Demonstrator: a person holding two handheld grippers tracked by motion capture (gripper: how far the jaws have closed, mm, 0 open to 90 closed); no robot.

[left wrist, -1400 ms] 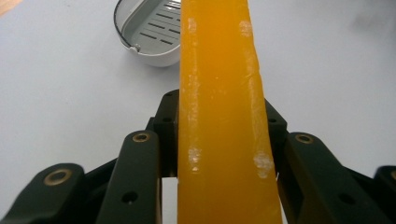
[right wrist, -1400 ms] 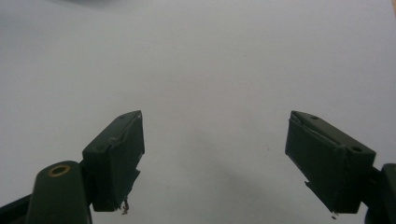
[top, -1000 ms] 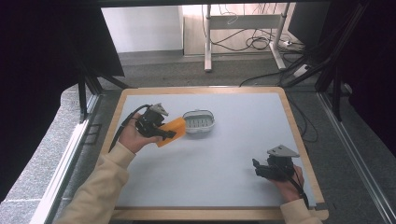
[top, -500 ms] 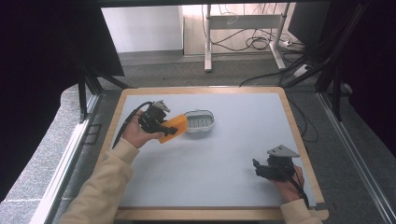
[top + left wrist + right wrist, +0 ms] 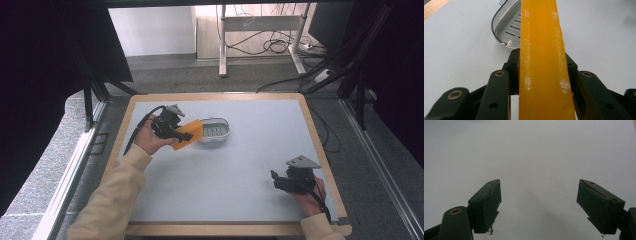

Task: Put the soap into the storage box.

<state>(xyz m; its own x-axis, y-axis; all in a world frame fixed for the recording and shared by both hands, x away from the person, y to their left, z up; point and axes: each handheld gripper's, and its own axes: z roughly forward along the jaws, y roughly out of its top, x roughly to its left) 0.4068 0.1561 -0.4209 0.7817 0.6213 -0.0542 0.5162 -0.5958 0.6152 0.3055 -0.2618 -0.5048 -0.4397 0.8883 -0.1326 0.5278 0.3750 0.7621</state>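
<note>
Left gripper (image 5: 176,134) clamped on orange bar (image 5: 190,134), edge-on in left gripper view, slotted dish (image 5: 507,30) behind; nudged closer since; right gripper (image 5: 539,207) wide, unmoved.

Grey floor (image 5: 165,75) (cables (image 5: 272,46) strewn); white desk legs (image 5: 222,45) behind.

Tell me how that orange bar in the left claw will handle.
The translucent orange rectangular bar probably stays stiff: it juts straight from the left claw without sagging. Its glossy faces with whitish scuffs suggest a waxy, slippery, easily marked surface. Flat sides should keep it from rolling.
</note>
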